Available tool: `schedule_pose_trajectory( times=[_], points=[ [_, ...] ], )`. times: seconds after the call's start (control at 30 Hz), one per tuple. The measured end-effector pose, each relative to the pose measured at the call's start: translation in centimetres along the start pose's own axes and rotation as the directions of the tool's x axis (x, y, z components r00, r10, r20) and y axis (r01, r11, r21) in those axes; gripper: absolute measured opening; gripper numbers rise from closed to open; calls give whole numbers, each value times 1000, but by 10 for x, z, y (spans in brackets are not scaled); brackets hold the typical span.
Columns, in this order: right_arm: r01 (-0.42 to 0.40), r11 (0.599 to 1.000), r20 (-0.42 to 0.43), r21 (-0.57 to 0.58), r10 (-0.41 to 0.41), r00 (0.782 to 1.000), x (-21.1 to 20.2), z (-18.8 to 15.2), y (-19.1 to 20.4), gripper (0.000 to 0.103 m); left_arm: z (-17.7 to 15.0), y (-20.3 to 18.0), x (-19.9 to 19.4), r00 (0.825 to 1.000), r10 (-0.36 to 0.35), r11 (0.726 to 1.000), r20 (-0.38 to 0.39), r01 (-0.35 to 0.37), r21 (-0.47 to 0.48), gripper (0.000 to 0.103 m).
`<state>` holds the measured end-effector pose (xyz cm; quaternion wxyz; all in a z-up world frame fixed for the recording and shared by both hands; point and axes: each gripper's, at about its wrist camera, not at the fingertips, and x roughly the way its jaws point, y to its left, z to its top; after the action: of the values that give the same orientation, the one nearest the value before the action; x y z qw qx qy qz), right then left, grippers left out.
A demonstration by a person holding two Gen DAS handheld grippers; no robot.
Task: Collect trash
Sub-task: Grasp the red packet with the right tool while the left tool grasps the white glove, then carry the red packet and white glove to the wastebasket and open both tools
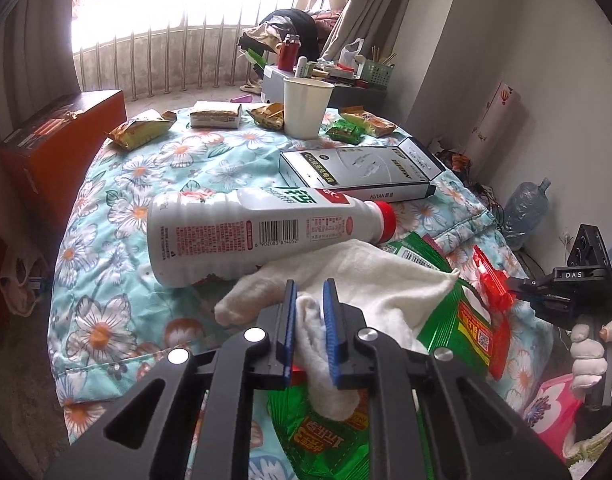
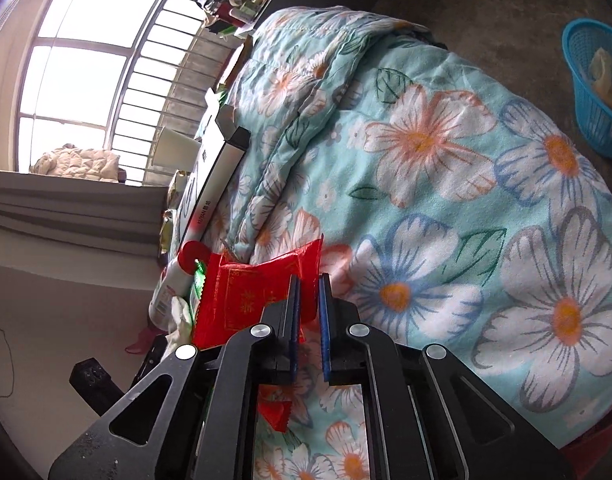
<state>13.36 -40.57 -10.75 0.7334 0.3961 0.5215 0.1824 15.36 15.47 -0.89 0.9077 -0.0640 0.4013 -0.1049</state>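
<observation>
On the floral quilt (image 1: 118,216): left gripper (image 1: 310,304) pinched shut on white cloth (image 1: 370,276), right gripper (image 2: 308,304) clamped on red wrapper (image 2: 250,292). Still to gather: white bottle (image 1: 242,232), paper cup (image 1: 306,108), snack packets (image 1: 140,130). Barely begun, by appearances; blue basket (image 2: 586,92) nearby.

On the quilt (image 1: 106,208) a bottle (image 1: 242,236) is laid on its side at the centre, cap toward 3 o'clock. Behind it, toward 1 o'clock, a long box (image 1: 358,176) is set, and at 12 o'clock a paper cup (image 1: 306,106) stands upright, with snack packets (image 1: 140,130) spread at 11 and 1 o'clock. In front of the bottle, at 6 o'clock, a cloth (image 1: 370,280) is draped over a large wrapper (image 1: 466,320). In the right wrist view, a basket (image 2: 594,92) is placed on the floor at 2 o'clock.
</observation>
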Motion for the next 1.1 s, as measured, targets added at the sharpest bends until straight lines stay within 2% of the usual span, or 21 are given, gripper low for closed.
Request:
schedule_pose_trajectory(
  times=[0.2, 0.4, 0.57, 0.7, 0.97, 1.1],
  points=[
    [-49, 999, 36, -11, 50, 998, -15, -2, 5, 4, 7, -1, -24, 995, -39, 999, 89, 40, -10, 9],
    [-110, 994, 55, -8, 111, 992, -29, -5, 5, 3, 13, -3, -51, 980, -95, 995, 175, 98, -10, 9],
    [-166, 986, 78, 5, 165, 983, -42, -3, 4, 3, 16, -3, -75, 950, -166, 985, 266, 174, -6, 9],
    [-199, 980, 95, 8, 197, 976, -55, -3, 3, 3, 18, -5, -93, 922, -198, 978, 334, 207, 10, 9],
    [-219, 976, 150, 9, 215, 965, -75, -6, -3, 3, 21, -14, -110, 896, -235, 971, 377, 232, 56, 9],
    [-278, 960, 169, 30, 269, 948, -81, -9, -8, 3, 24, -18, -108, 889, -271, 962, 369, 264, 68, 9]
  ],
)
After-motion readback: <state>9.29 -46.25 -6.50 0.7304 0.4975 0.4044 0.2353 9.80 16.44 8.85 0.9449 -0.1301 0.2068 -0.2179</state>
